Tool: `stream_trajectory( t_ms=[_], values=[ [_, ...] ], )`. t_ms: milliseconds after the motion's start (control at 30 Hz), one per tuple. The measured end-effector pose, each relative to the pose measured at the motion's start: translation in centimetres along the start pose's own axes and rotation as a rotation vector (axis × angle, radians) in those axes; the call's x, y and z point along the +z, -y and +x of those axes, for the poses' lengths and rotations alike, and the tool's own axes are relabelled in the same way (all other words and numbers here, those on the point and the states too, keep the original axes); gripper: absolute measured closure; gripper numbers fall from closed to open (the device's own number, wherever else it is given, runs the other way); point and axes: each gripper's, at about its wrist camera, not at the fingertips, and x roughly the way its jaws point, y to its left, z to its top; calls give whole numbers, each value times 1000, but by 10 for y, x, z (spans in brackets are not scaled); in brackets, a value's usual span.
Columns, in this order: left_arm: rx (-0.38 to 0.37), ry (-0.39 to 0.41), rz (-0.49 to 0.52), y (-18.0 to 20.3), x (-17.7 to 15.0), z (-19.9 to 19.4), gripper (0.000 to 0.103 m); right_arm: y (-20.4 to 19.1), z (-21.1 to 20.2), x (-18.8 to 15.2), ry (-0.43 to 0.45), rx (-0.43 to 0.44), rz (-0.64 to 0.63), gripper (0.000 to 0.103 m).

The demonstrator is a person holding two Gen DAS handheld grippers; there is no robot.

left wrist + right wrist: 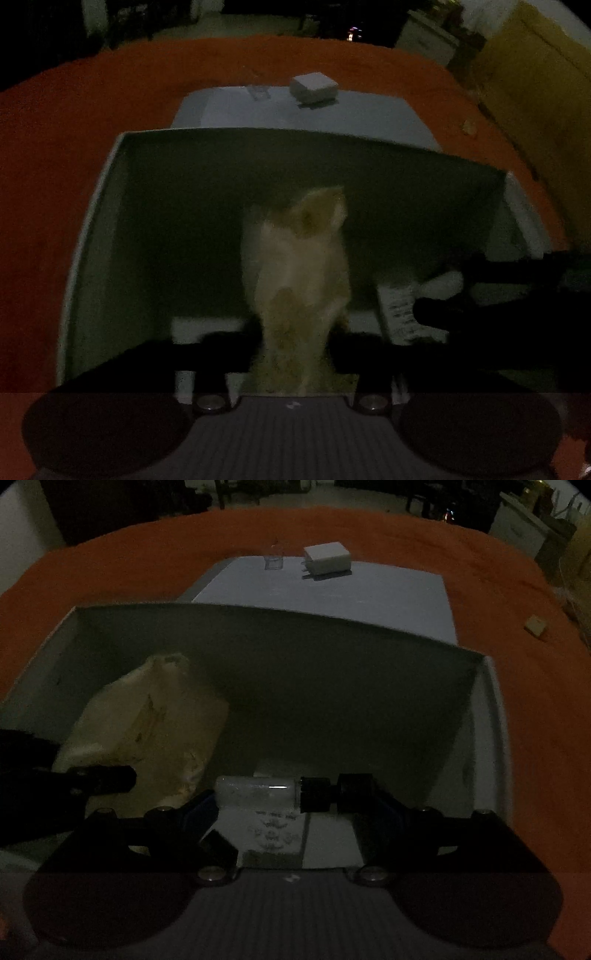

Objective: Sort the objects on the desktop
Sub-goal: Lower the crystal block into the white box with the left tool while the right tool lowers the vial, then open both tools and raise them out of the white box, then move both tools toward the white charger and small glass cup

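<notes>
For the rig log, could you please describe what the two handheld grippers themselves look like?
Both look alike: the left gripper and right gripper have black angular fingers, silver screw heads at the base, and a grey ribbed body with a small white mark. Blue edging shows on the right one's fingers. No cables or sleeves are visible.

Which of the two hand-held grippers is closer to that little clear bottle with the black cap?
Right. The right hand-held gripper grips the little bottle end to end; the left hand-held gripper holds a cream packet beside it.
</notes>
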Motion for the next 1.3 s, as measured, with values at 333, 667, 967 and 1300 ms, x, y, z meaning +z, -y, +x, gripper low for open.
stream_trajectory(
  t_ms=[333, 667, 967, 1300],
  values=[
    [-2, 171, 60, -14, 29, -140, 37, 21, -117, 23, 132, 86, 52, 12],
    [60, 255, 74, -24, 101, -265, 32, 54, -245, 85, 208, 93, 100, 10],
    [180, 457, 202, 19, 163, -385, 32, 59, -390, 150, 398, 154, 215, 10],
    [211, 648, 206, 100, 239, -494, 32, 22, -546, 250, 496, 173, 180, 10]
  ],
)
